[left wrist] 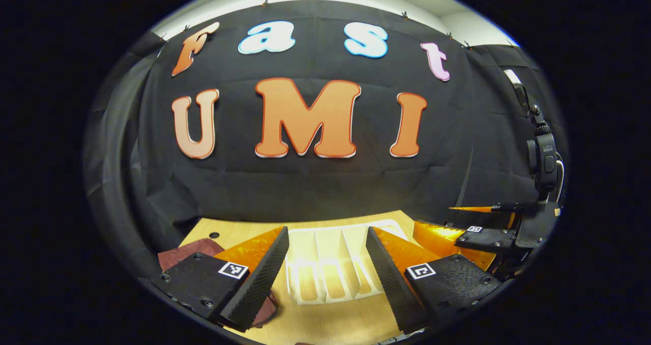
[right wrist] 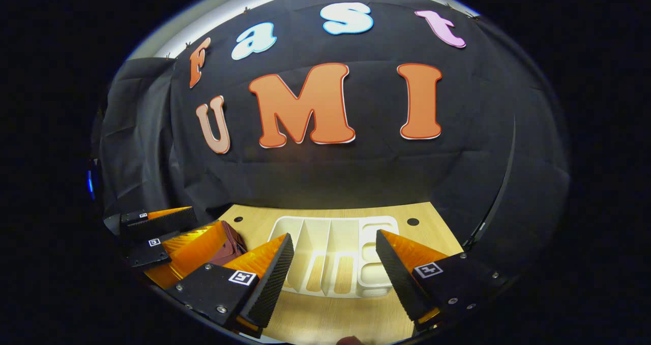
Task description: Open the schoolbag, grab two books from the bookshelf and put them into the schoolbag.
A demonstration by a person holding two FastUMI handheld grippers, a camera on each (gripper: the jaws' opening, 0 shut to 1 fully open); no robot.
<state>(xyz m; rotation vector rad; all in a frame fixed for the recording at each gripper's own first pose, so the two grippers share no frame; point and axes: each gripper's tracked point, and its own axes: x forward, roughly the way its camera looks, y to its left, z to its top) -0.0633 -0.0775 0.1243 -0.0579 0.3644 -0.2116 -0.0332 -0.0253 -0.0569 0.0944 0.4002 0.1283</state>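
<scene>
One white bookshelf (left wrist: 330, 263) with three dividers and one dark red schoolbag (left wrist: 185, 253) sit on the wooden table (right wrist: 335, 319). Left gripper (left wrist: 328, 274) and right gripper (right wrist: 333, 271) both hover spread apart, holding nothing.

The white bookshelf (left wrist: 330, 263) stands on the wooden counter (left wrist: 325, 324) near the booth's wall, its upright dividers forming open slots with slotted bottoms. The maroon schoolbag (left wrist: 185, 253) lies on the counter just beside the bookshelf.
</scene>
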